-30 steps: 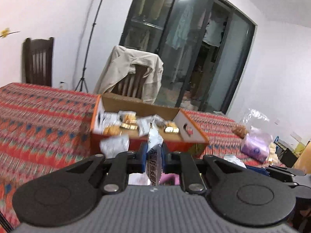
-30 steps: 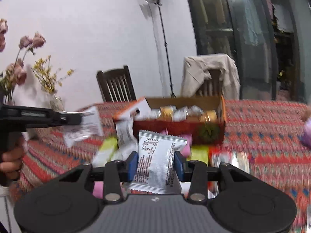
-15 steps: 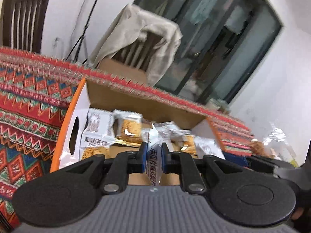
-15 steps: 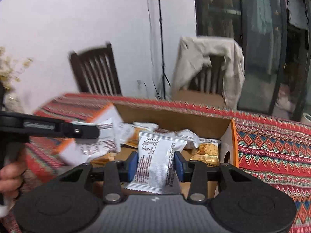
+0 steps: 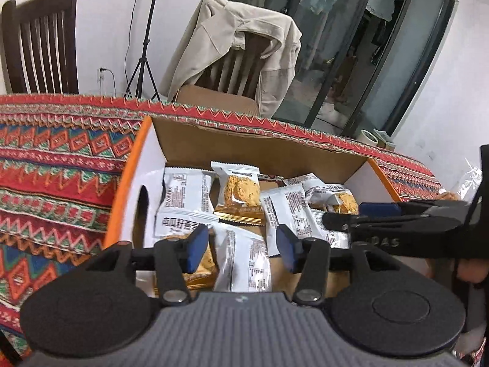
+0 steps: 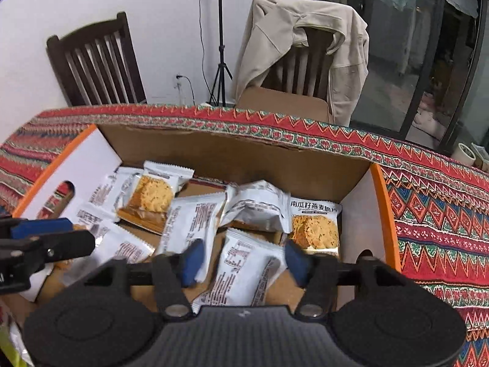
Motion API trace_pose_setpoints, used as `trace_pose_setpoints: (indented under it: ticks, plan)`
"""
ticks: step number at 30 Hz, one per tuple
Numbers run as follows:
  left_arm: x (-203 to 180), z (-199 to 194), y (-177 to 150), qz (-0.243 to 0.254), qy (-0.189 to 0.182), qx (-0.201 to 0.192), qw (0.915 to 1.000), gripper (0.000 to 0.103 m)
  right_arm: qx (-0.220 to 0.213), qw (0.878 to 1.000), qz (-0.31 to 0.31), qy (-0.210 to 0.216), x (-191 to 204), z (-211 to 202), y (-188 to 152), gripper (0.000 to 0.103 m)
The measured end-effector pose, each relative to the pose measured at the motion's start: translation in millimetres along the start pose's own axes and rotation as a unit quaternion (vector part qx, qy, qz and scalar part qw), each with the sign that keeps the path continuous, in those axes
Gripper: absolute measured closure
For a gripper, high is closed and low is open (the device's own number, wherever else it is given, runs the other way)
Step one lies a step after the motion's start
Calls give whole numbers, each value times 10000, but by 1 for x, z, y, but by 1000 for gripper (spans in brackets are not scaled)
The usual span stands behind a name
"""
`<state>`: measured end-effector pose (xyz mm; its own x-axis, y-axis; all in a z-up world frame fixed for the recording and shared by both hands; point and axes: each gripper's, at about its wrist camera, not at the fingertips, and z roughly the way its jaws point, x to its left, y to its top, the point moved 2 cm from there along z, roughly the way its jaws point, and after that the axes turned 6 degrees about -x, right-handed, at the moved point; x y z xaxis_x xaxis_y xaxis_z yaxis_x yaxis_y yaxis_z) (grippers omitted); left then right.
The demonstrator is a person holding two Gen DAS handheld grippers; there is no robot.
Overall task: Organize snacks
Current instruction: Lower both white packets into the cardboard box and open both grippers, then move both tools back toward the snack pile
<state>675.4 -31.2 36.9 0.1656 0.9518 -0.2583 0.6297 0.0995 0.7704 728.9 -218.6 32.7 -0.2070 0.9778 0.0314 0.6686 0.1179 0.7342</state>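
Note:
An open cardboard box (image 5: 262, 150) with orange-edged white end flaps holds several white snack packets. My left gripper (image 5: 241, 249) is open over the box's near left part, with a white packet (image 5: 244, 260) lying loose between and below its jaws. My right gripper (image 6: 244, 258) is open over the box's (image 6: 238, 153) near right part, with a white packet (image 6: 244, 269) loose beneath it. The right gripper also shows at the right of the left wrist view (image 5: 397, 217); the left gripper shows at the left of the right wrist view (image 6: 45, 238).
The box sits on a red patterned tablecloth (image 5: 55, 165). A chair draped with a beige jacket (image 6: 305, 49) stands behind the table, a dark wooden chair (image 6: 97, 61) to its left. A light stand (image 6: 220, 46) and glass doors are at the back.
Both grippers moved forward over the box and opened. The packets they held now lie loose in the box beneath them.

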Motion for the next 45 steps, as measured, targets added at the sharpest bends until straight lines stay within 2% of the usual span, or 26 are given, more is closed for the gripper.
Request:
trace_pose_setpoints:
  ticks: [4,6,10,15,17,20,28,30,34,39,45]
  plan:
    - [-7,-29,2,232,-26,-165,9996,48,-242,9996,-105,-20,0,-28,4,41]
    - [-13,-46,3,386,-61,-265,9989,46,-358,9992,-192,-40,-2,-45,6,36]
    - [-28,-93,1,736,-146,-467,9961,35,-648,9973,-354,-37,-4,-94,7,27]
    - [-48,-159,-13,1113,-208,-828,9901,33,-1073,9929,-508,-31,-7,-165,-6,21]
    - [-56,-188,-27,1272,-201,-1004,9866,28,-1247,9906,-566,-17,-8,-197,-19,18]
    - [-65,-225,-53,1434,-149,-1239,9818,26,-1506,9865,-646,17,-7,-243,-41,13]
    - [-80,-305,-134,1432,-29,-1820,9728,18,-2124,9743,-703,246,-1,-343,-124,8]
    - [-80,-318,-158,1396,51,-1816,9734,18,-2265,9710,-725,241,3,-363,-148,0]
    - [-74,-335,-195,1165,222,-1715,9780,17,-2332,9696,-729,86,12,-386,-190,0]
    - [-59,-344,-224,889,329,-1496,9842,17,-2288,9708,-729,-11,24,-398,-242,0]
    - [-42,-338,-245,681,452,-1150,9900,17,-1971,9794,-420,-154,24,-393,-296,0]
